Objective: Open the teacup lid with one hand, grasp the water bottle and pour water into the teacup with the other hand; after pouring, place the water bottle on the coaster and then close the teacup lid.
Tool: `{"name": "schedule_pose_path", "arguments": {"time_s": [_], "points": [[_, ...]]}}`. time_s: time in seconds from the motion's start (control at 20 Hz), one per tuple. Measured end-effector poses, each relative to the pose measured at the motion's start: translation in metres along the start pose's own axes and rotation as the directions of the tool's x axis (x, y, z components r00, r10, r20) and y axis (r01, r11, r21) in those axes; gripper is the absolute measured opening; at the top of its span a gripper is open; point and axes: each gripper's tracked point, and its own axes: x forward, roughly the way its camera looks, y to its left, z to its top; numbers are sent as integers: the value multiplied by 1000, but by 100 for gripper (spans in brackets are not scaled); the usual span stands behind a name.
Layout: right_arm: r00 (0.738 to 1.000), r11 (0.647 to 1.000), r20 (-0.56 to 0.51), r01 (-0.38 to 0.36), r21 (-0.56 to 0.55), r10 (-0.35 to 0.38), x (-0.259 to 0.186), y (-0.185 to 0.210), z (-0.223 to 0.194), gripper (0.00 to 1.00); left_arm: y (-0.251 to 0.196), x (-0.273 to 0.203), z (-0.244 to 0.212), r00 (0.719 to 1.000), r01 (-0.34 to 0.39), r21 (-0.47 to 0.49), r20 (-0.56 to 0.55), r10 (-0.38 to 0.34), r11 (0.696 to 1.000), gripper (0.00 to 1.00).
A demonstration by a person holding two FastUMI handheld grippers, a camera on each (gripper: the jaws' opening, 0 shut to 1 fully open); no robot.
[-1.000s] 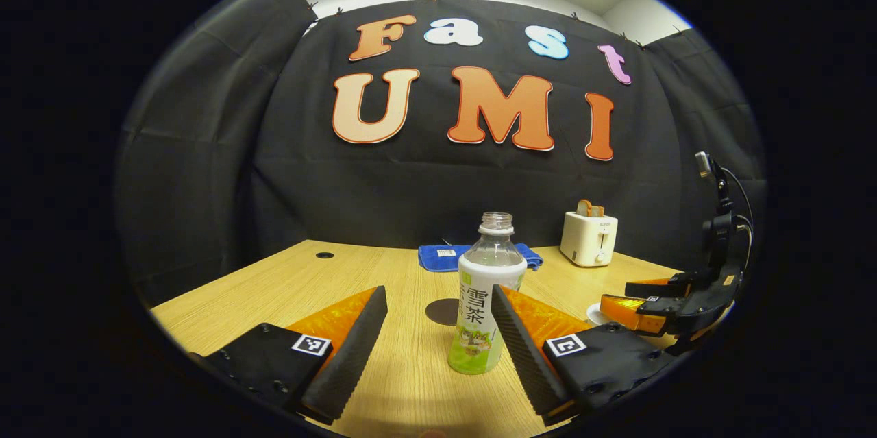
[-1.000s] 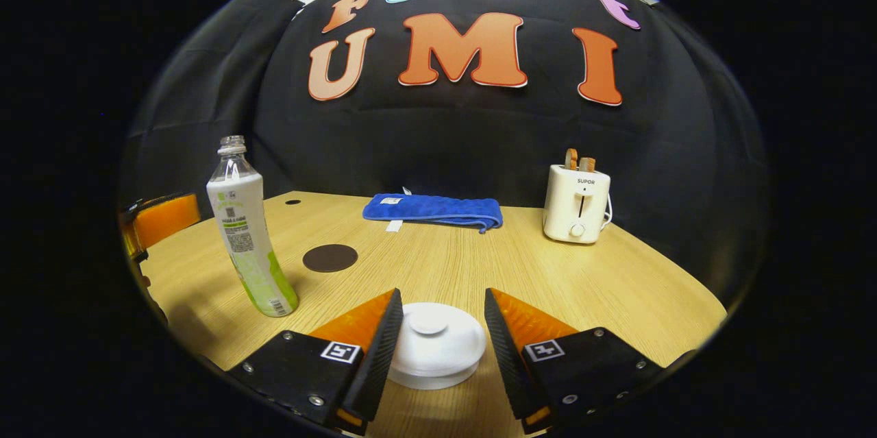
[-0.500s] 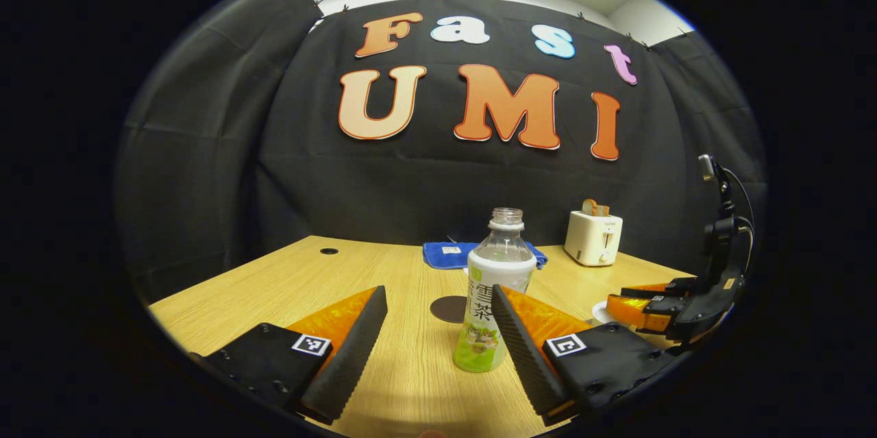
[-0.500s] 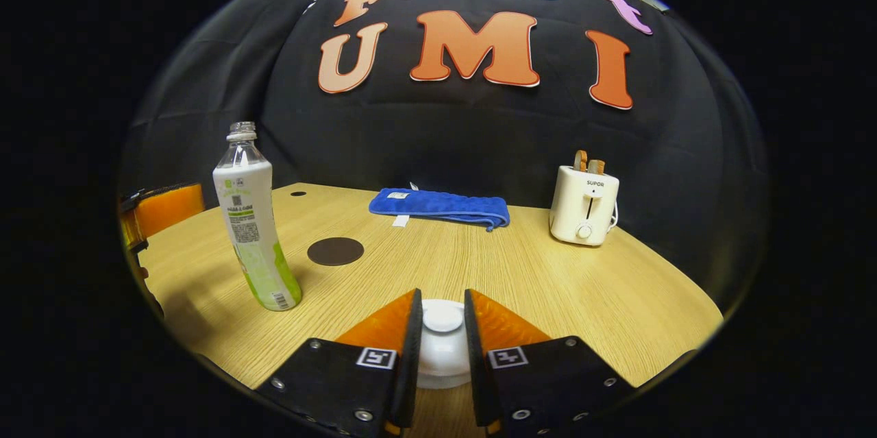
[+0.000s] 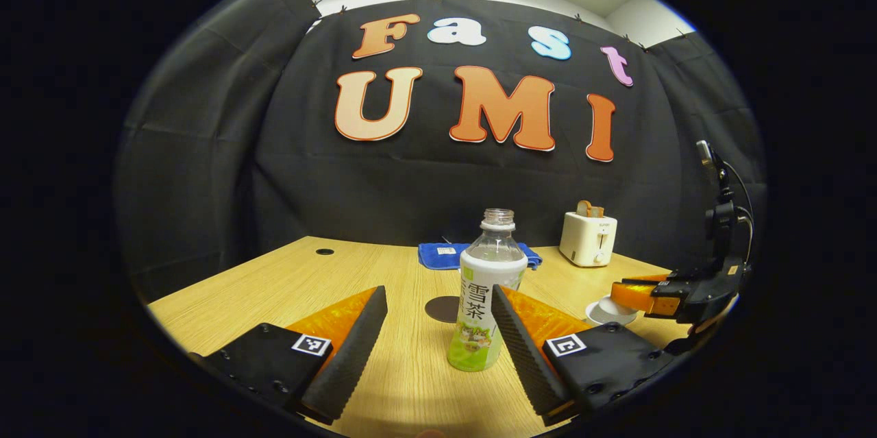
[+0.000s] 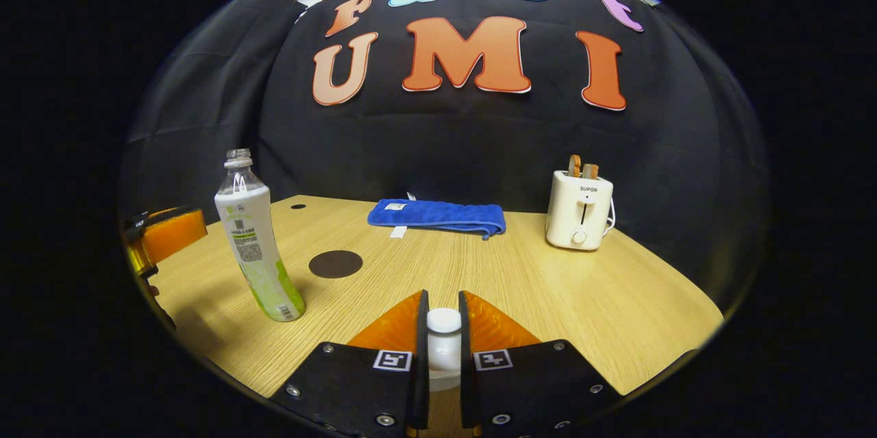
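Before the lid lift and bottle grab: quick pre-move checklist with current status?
1. Right gripper shut on the lid knob: ok, both fingers press its sides.
2. Lid clear of the teacup: not ok, lid seems seated.
3. Left gripper open around the water bottle: ok, the bottle stands upright between the fingers, nearer one.
4. Bottle uncapped: ok, neck is open.
5. Coaster free: ok, nothing on it.
6. Water level in the bottle: cannot tell, the label covers it.

Blue towel, dark brown coaster, white lid, green-and-white bottle.
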Motion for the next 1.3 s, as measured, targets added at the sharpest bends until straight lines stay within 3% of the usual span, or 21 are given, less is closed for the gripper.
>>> {"name": "schedule_pose_path", "arguments": {"time_s": [0.55,1.0,1.05,1.1,1.3], "points": [[999,999,2,52,-4,-52,-18,-35,5,18,-47,14,-35,993,95,8,-65,-94,995,98],[992,991,-17,130,45,-129,-26,-79,-7,18,-45,51,-55,992,52,45,-115,-47,998,98],[991,990,-18,136,48,-135,-27,-83,-8,14,-45,54,-57,992,52,47,-121,-46,998,99],[989,988,-15,146,53,-145,-27,-88,-6,18,-43,57,-59,991,52,48,-127,-45,997,99],[989,988,-21,145,57,-144,-26,-92,-8,18,-44,66,-68,985,49,25,-164,-44,998,99]]}}
